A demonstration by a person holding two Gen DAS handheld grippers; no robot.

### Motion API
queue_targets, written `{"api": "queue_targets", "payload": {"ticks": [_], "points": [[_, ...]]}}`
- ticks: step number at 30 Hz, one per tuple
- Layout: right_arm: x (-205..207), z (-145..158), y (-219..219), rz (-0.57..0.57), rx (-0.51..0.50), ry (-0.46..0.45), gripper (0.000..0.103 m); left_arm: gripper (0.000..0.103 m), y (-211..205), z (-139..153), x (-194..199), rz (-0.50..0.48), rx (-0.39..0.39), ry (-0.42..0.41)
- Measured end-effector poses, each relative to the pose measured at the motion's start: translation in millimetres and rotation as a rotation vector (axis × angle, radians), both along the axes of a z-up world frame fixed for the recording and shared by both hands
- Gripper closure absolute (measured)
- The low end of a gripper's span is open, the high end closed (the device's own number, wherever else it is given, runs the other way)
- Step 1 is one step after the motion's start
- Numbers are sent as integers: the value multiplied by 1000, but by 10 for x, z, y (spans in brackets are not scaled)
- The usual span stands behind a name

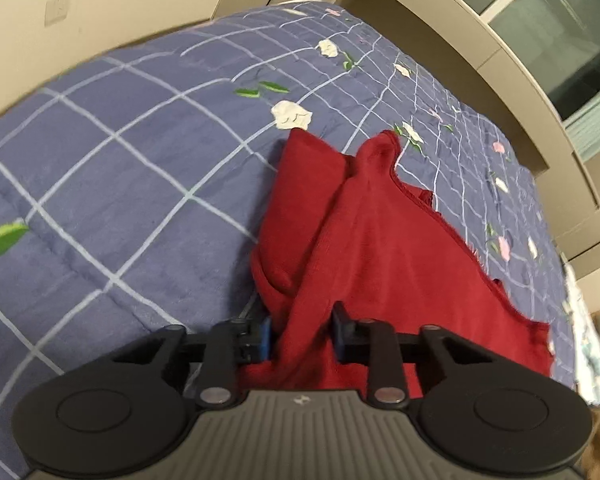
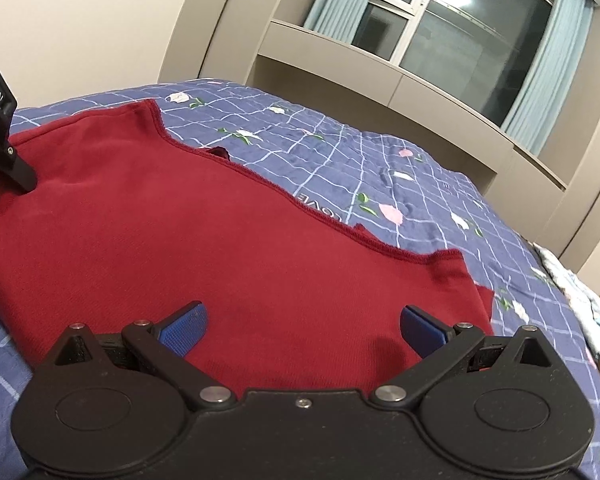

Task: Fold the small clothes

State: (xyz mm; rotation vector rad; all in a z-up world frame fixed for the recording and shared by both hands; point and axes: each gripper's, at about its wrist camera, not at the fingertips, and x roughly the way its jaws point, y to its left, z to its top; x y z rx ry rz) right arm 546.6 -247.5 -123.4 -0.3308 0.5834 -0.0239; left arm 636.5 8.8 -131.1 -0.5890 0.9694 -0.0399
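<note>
Left fingers (image 1: 266, 338) pinching bunched red garment (image 1: 380, 248)

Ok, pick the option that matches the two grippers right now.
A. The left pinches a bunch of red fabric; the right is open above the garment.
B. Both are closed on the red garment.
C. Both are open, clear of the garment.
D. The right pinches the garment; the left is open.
A: the left gripper has red garment fabric bunched between its pads, while the right gripper stands wide open over it.
</note>
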Motion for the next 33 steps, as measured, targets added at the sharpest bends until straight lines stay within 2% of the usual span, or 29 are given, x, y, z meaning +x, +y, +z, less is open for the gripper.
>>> {"api": "queue_targets", "payload": {"ticks": [3, 8, 14, 17, 23, 28, 33], "points": [[27, -23, -16, 10, 5, 3, 1, 86, -83, 120, -36, -7, 30, -32], [31, -20, -75, 25, 41, 8, 1, 87, -226, 415, -91, -57, 43, -118], [-60, 130, -257, 37, 119, 10, 1, 88, -555, 843, -124, -173, 70, -217], [-225, 242, -376, 45, 122, -22, 1, 88, -784, 1040, -140, -231, 78, -254], [-587, 377, -742, 27, 81, -38, 1, 88, -1362, 1372, -243, -384, 140, -330], [-869, 421, -1100, -35, 60, -30, 1, 87, -1912, 1467, -355, -515, 181, -362], [-1086, 382, -1402, -118, 47, 0, 1, 87, -2518, 1297, -514, -632, 235, -363]]}}
